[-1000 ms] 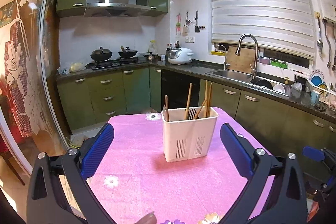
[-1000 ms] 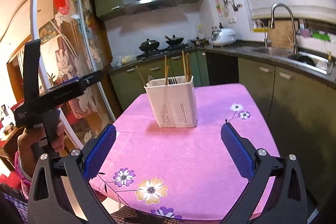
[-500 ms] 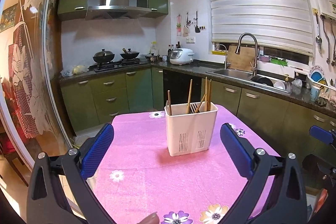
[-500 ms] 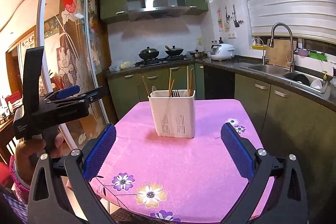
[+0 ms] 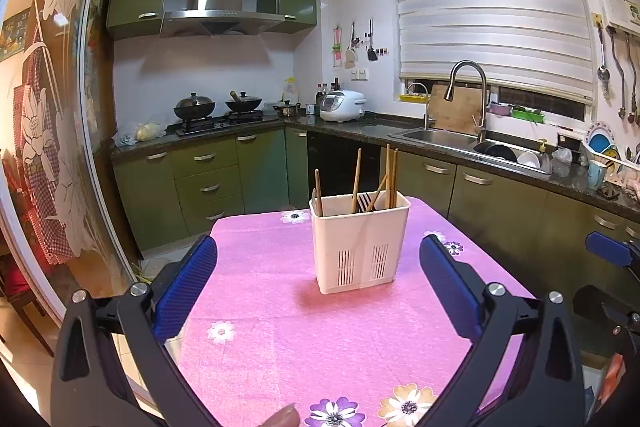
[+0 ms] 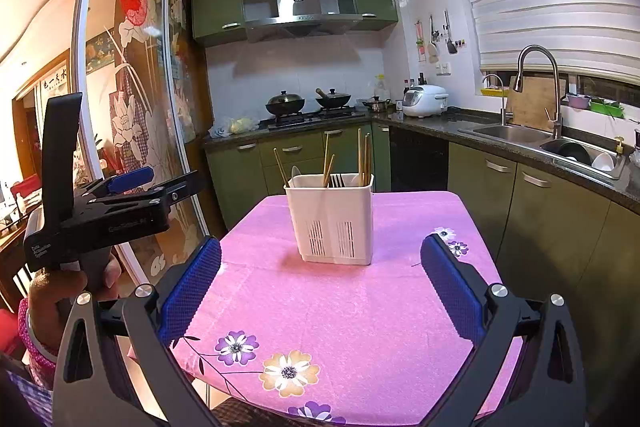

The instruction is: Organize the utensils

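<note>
A white utensil caddy [image 5: 359,242] [image 6: 331,218] stands upright in the middle of the pink flowered tablecloth [image 5: 288,331] [image 6: 340,307]. Several wooden chopsticks [image 5: 390,175] [image 6: 362,157], a fork [image 6: 337,181] and a spoon [image 6: 295,171] stick out of its top. My left gripper [image 5: 318,287] is open and holds nothing, well short of the caddy. My right gripper [image 6: 320,291] is open too, with nothing between its fingers, also back from the caddy. In the right wrist view the left gripper's body [image 6: 104,215] shows at the left, held in a hand [image 6: 60,299].
Green cabinets [image 5: 208,183] and a dark counter run behind the table, with a stove and pans [image 5: 218,107], a rice cooker [image 5: 342,105] and a sink [image 5: 460,139]. A glass sliding door [image 6: 140,107] stands left of the table. Ladles [image 5: 618,67] hang on the right wall.
Both grippers have drawn back and risen a little from the table, so the caddy looks smaller and more of the cloth shows. Both stayed open.
</note>
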Available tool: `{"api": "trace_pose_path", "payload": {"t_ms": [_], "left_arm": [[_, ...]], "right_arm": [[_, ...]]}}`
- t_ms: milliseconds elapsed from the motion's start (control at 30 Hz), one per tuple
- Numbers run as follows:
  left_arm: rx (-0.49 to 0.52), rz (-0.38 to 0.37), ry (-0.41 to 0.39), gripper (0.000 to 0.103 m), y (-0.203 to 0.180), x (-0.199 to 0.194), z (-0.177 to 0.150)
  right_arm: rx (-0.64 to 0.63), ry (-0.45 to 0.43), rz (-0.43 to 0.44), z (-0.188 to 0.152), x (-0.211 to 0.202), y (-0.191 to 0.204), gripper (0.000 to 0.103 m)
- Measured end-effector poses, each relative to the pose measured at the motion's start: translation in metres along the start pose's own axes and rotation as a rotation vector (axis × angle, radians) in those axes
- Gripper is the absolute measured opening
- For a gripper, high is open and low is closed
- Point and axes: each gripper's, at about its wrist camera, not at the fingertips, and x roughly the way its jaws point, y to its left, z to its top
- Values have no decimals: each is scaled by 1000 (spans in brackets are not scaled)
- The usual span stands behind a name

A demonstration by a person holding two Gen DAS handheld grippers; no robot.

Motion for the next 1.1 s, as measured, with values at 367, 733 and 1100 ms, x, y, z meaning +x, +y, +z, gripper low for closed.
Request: {"api": "trace_pose_path", "payload": {"t_ms": [367,733,1100], "left_arm": [[-2,4,3,96,1,0,0],[-2,0,14,96,2,3,-2],[-9,-35,56,96,1,10,-3]], "right_arm": [[2,1,3,0,0,-1,98],[4,9,3,1,3,2,98],[7,19,-1,-1,6,1,98]]}}
